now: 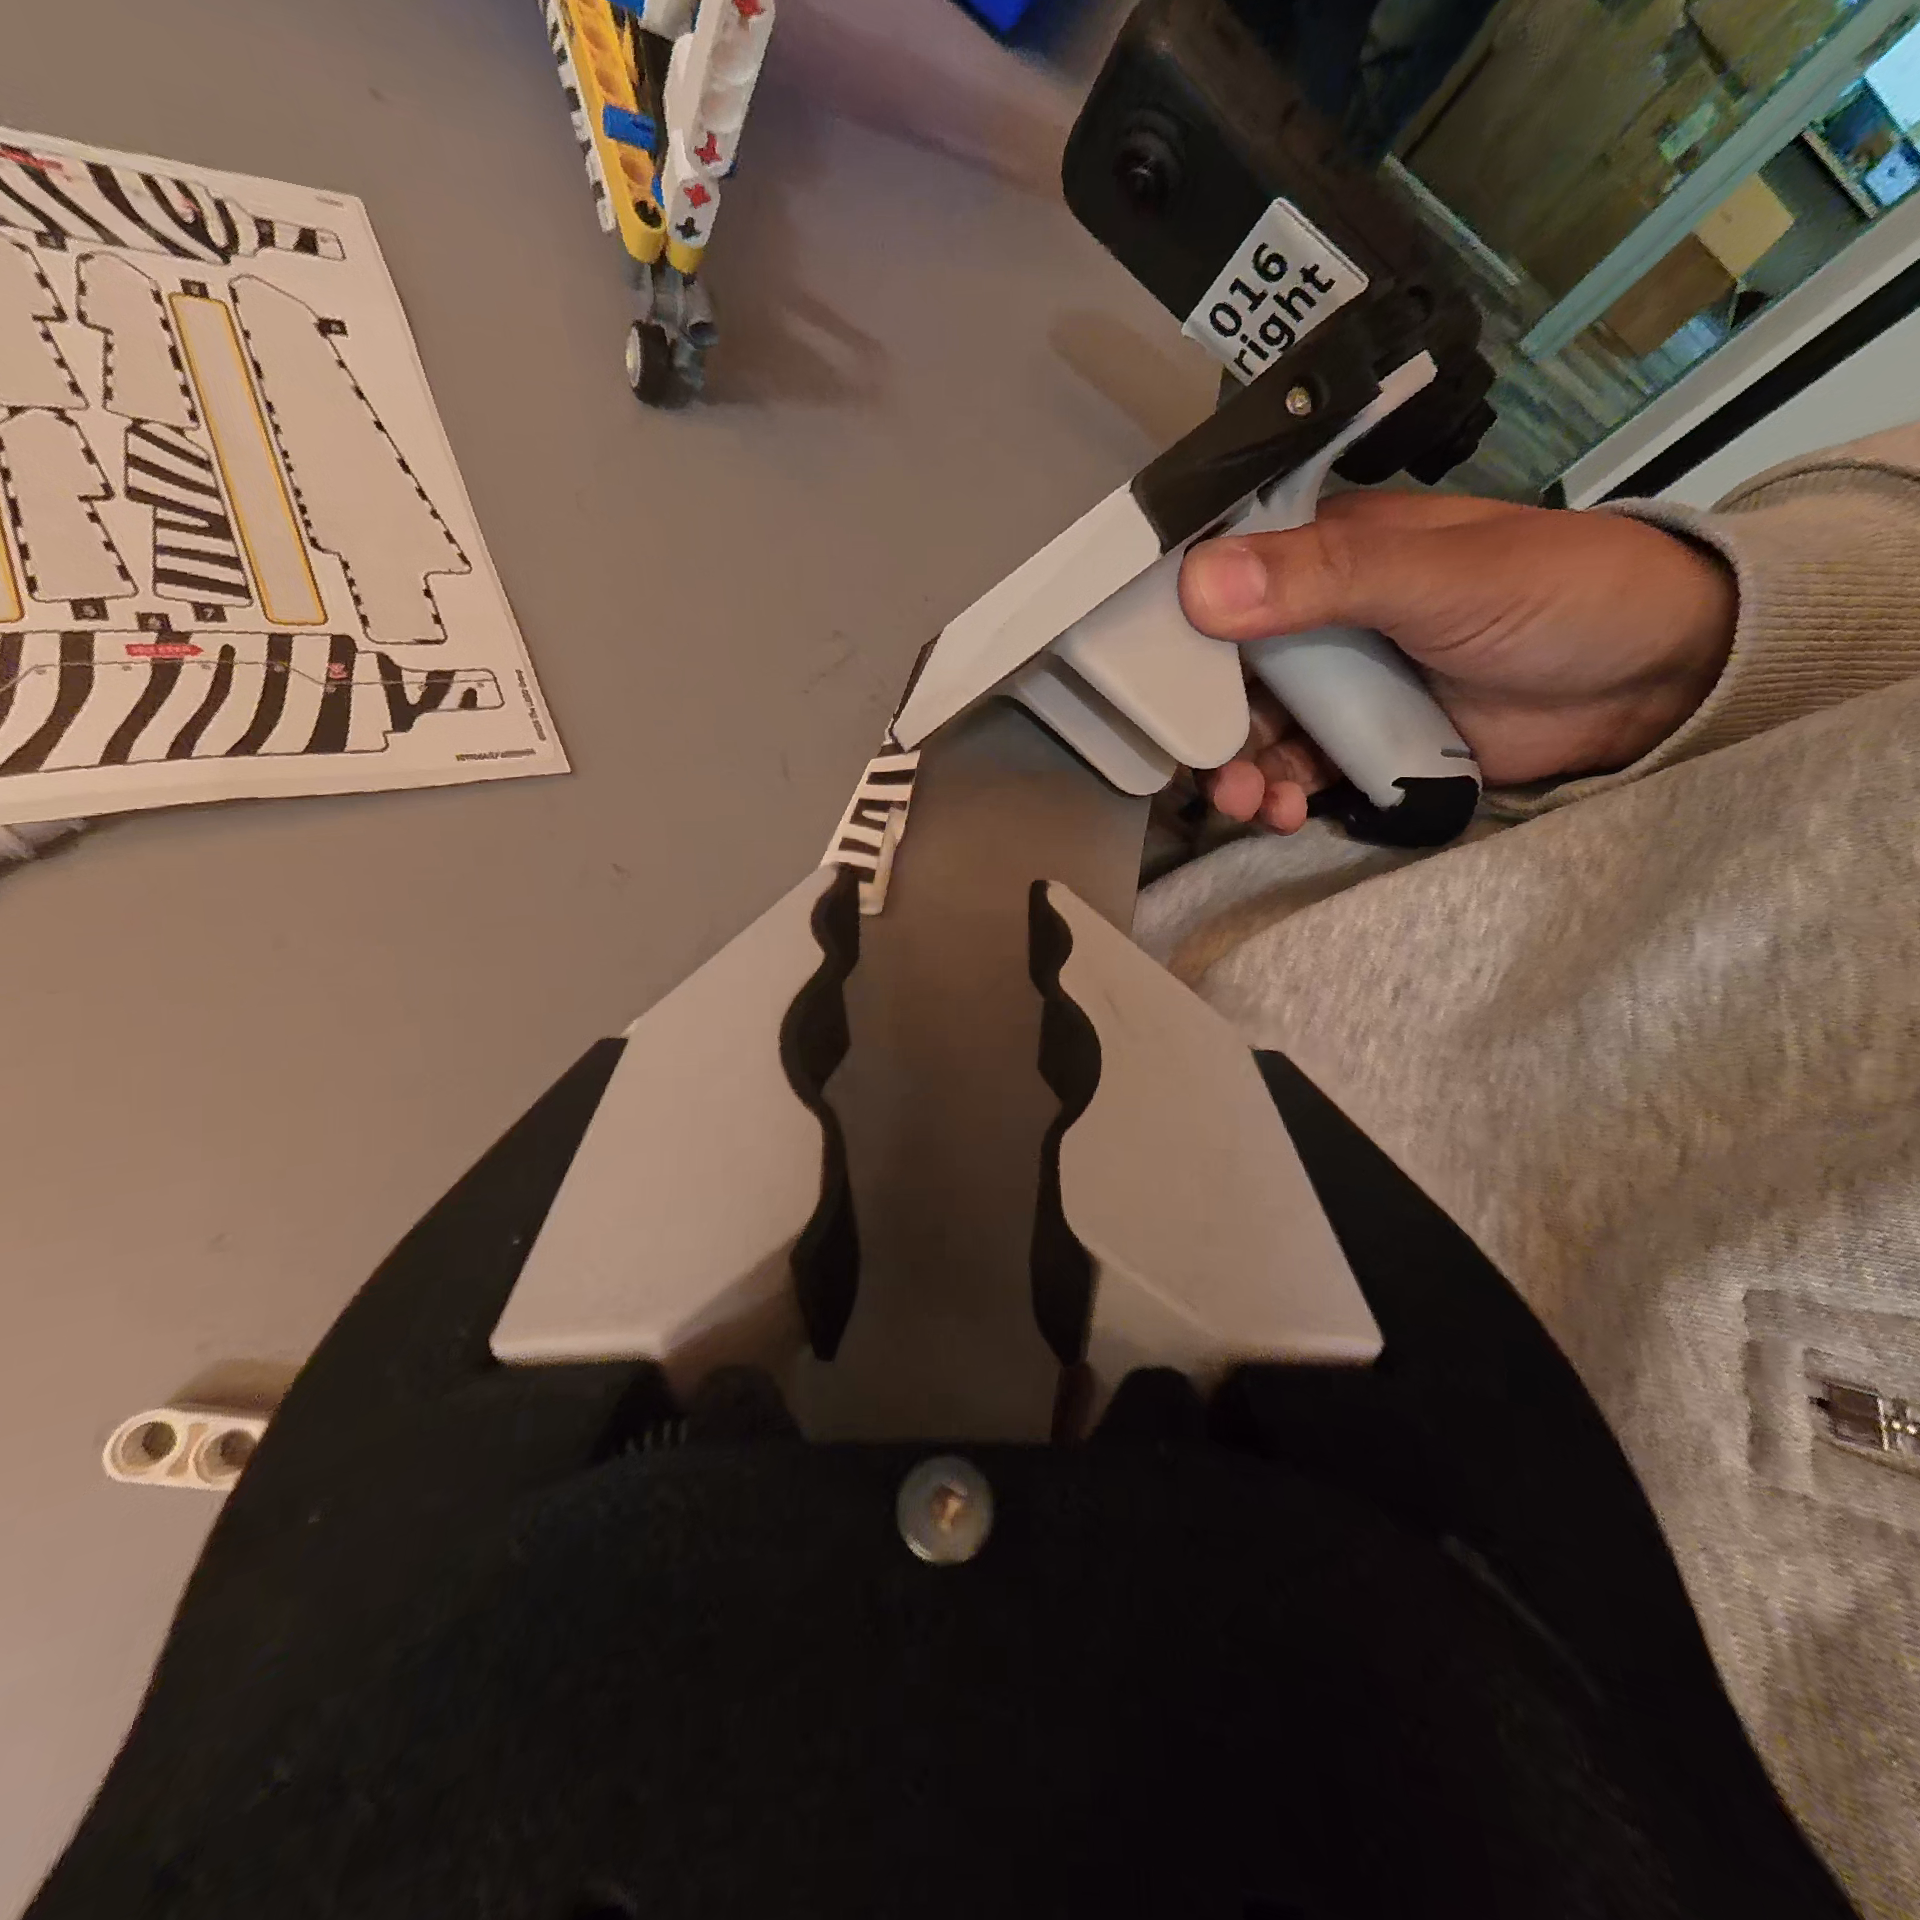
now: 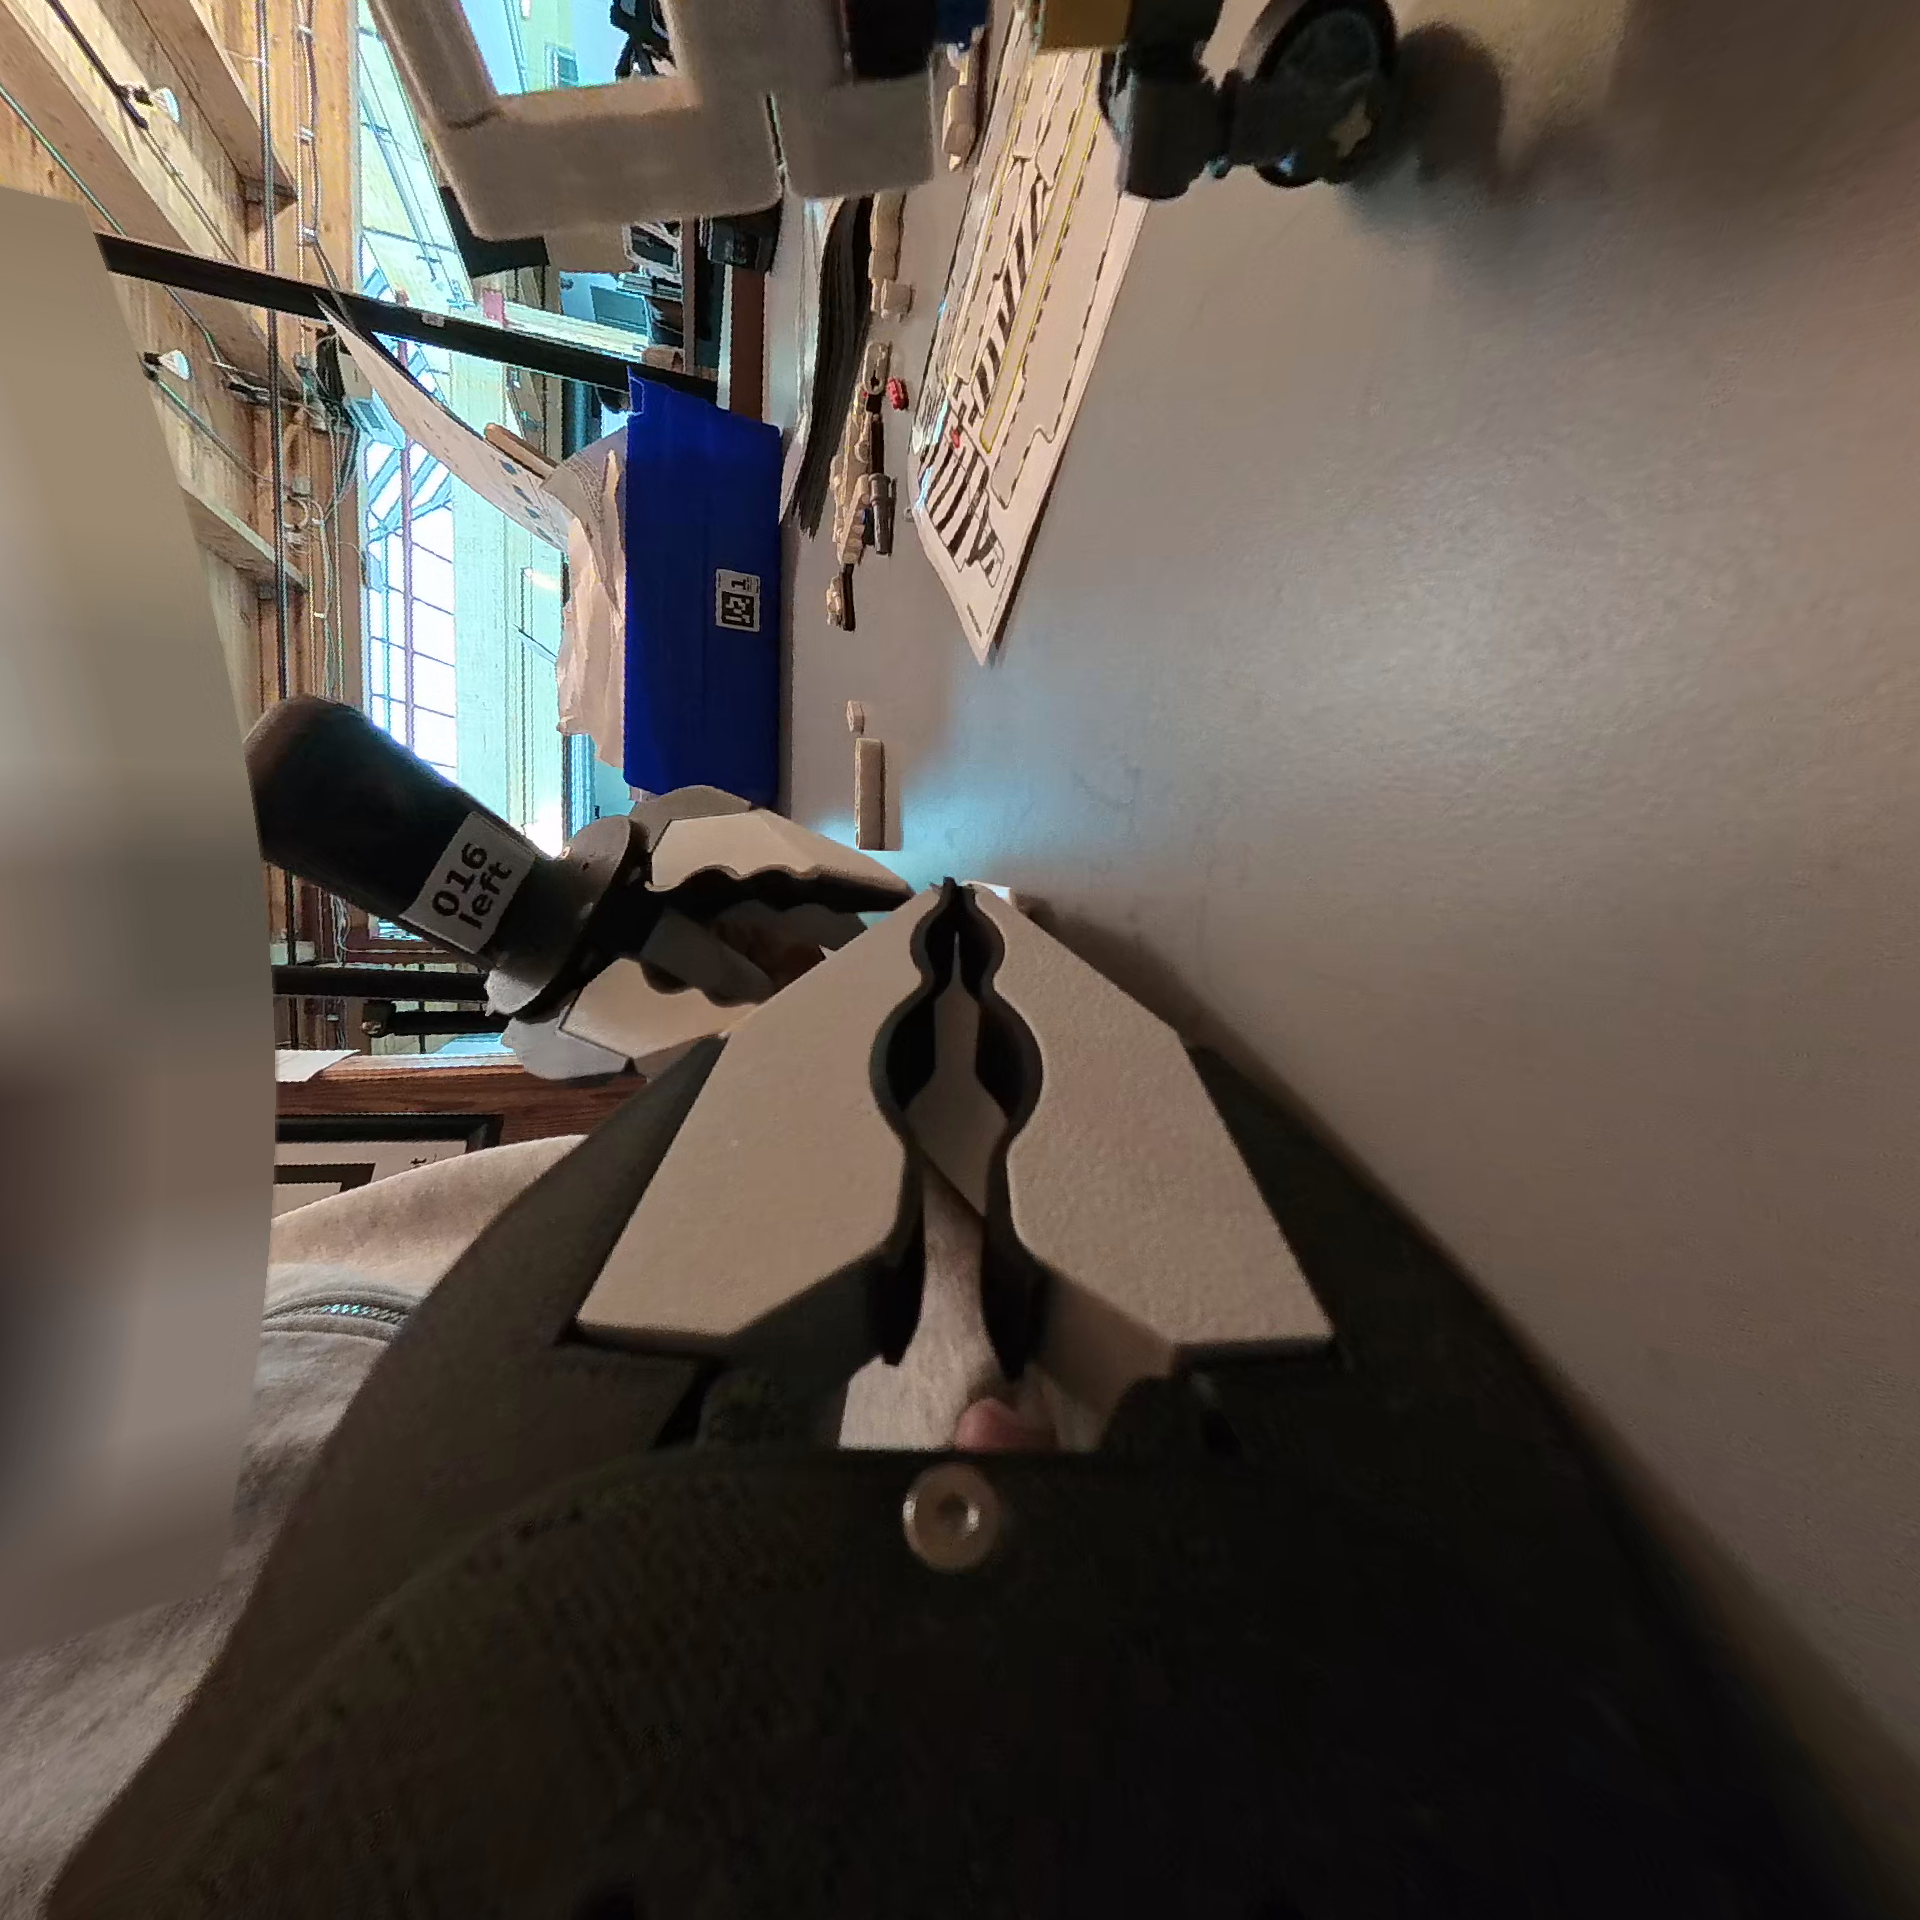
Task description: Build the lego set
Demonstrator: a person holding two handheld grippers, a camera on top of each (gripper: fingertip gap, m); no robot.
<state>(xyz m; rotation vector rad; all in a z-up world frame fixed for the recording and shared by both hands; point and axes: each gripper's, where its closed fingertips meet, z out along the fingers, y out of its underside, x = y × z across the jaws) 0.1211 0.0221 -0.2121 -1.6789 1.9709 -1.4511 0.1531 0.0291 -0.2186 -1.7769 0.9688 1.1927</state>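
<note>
My right gripper [image 1: 907, 730] [image 2: 948, 896] is shut on a small black-and-white striped sticker [image 1: 875, 831] and holds it above the grey table [image 1: 623, 1039]. The sticker hangs down to the tip of my left gripper's left finger [image 1: 727, 1091]. My left gripper [image 1: 940, 906] is open and empty, with the sticker's lower end just inside its left tip. It also shows in the right wrist view [image 2: 862, 902], facing the right gripper's tips. The partly built yellow, white and blue lego model [image 1: 665, 156] stands at the far side of the table.
A sticker sheet [image 1: 208, 468] [image 2: 1023, 416] lies flat on the left. A white lego beam [image 1: 177, 1444] lies near my left gripper's base. Loose pieces [image 2: 868, 468] and a blue bin [image 2: 701, 603] sit further off. A hand and a grey sleeve [image 1: 1558, 1039] fill the right side. The grippers are tip to tip, or close to it.
</note>
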